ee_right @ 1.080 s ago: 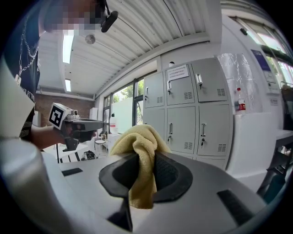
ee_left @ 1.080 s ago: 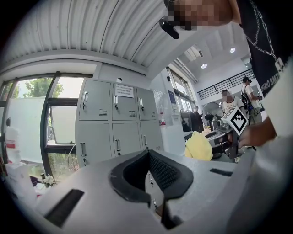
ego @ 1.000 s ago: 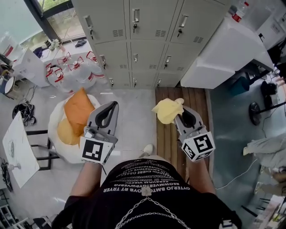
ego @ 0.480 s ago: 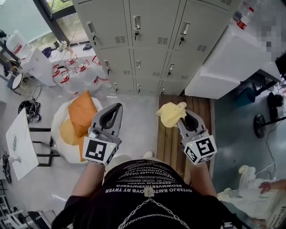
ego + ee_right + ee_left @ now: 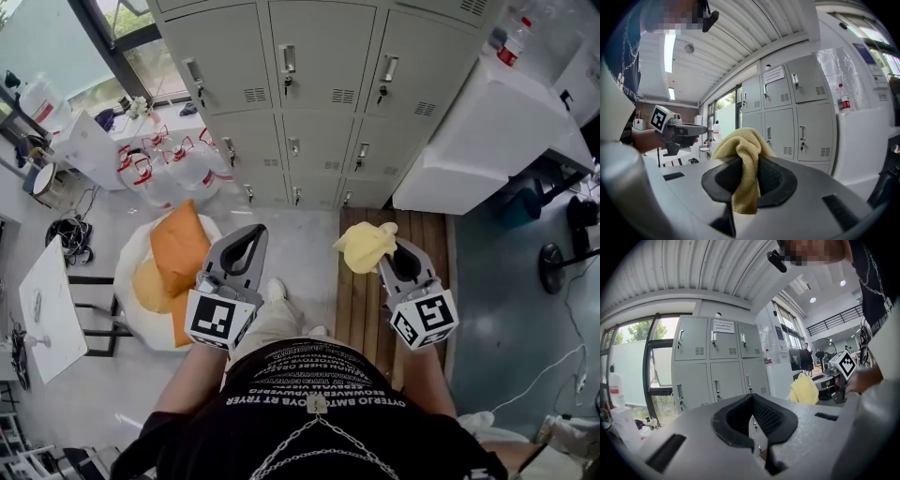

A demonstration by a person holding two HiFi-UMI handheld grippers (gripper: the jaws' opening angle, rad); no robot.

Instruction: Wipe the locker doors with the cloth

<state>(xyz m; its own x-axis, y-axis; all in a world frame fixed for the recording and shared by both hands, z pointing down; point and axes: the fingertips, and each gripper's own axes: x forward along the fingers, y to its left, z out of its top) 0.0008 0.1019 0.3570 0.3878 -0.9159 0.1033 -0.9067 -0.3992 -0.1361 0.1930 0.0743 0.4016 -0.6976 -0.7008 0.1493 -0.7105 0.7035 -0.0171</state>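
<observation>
Lockers (image 5: 319,94) are drawing nearer than before; their posted notice (image 5: 723,326) is reading illegibly. Right gripper (image 5: 389,247) is clenching yellow cloth (image 5: 364,246), well short of them. Left gripper (image 5: 248,236) is sitting clenched, empty. Pale floor (image 5: 300,234) and wooden decking (image 5: 361,305) are lying underfoot.

orange cushion (image 5: 178,246): lies tilted on a white round seat (image 5: 139,323), overlapping a yellow cushion (image 5: 150,284)
water jugs (image 5: 178,169): clear, red handles, clustered on the floor below the window (image 5: 150,58)
white cabinet (image 5: 487,131): right side, with a red-capped bottle (image 5: 513,42) upright on top
wood floor strip (image 5: 361,300): brown planks, set in the pale floor
white tabletop (image 5: 52,305): far left, on dark legs
cables (image 5: 64,234): black, coiled on the floor near the tabletop
round black base (image 5: 553,267): on the floor at far right
</observation>
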